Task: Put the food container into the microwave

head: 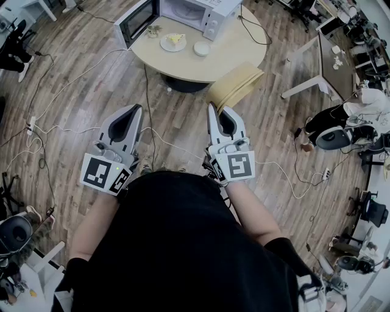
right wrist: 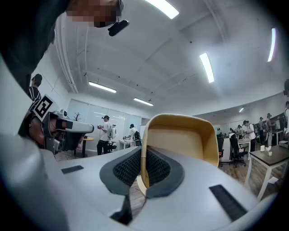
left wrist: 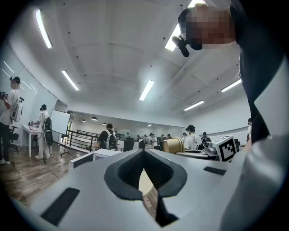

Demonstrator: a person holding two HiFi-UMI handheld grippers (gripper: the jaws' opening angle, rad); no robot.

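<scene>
Wood-plank floor (head: 73, 91) of a busy open office, round beige table (head: 237, 52) ahead of you, microwave (head: 183, 13) on it with door open, food container (head: 173, 41) on the tabletop just before it, white bowl (head: 202, 48) beside, yellow chair (head: 234, 85) near, your left gripper (head: 137, 108) and right gripper (head: 211, 106) low by your body, well apart from the table, both with fingers together, empty.

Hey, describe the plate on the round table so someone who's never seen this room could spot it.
Find the round beige table ahead, with the white microwave standing open on it. The plate lies on the table just in front of the microwave. Unlike the plain white round container to its right, it carries pale yellow food.
</scene>
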